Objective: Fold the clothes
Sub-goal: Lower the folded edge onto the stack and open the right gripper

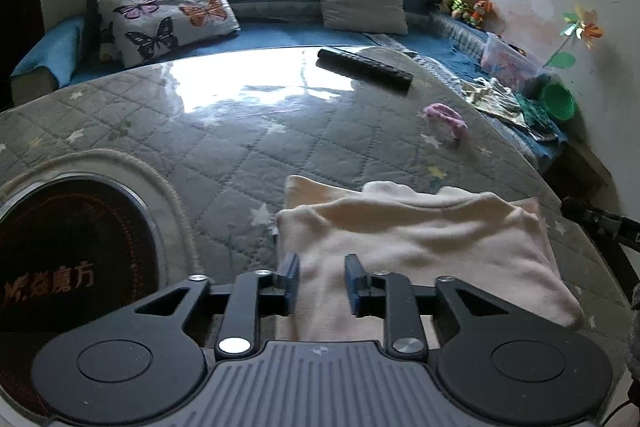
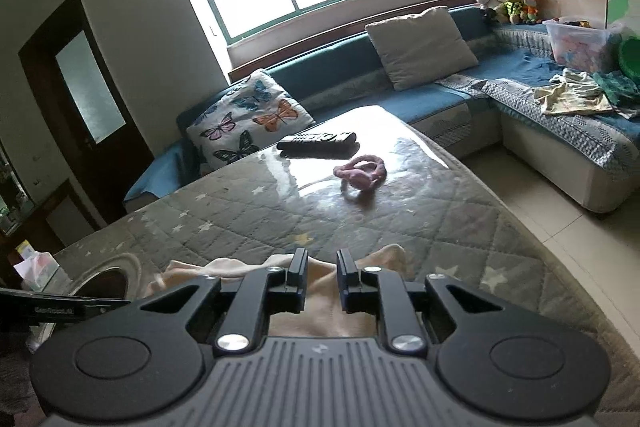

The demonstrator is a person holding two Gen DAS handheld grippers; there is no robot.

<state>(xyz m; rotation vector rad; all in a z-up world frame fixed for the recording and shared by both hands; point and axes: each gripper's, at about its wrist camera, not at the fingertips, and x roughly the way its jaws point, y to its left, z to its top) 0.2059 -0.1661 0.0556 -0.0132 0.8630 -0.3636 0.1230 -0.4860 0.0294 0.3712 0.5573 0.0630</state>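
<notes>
The cream garment (image 1: pixel 420 247) lies folded on the quilted desk (image 1: pixel 240 147) — near its front edge. The left gripper (image 1: pixel 322 281) has its fingers parted over the cloth, not pinching it. The right gripper (image 2: pixel 322 277) likewise has a narrow gap between its fingers above the garment — nothing clamped.

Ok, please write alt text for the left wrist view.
A cream cloth lies folded on a quilted table, with the left gripper open just above it. Behind are a remote and a sofa.
</notes>
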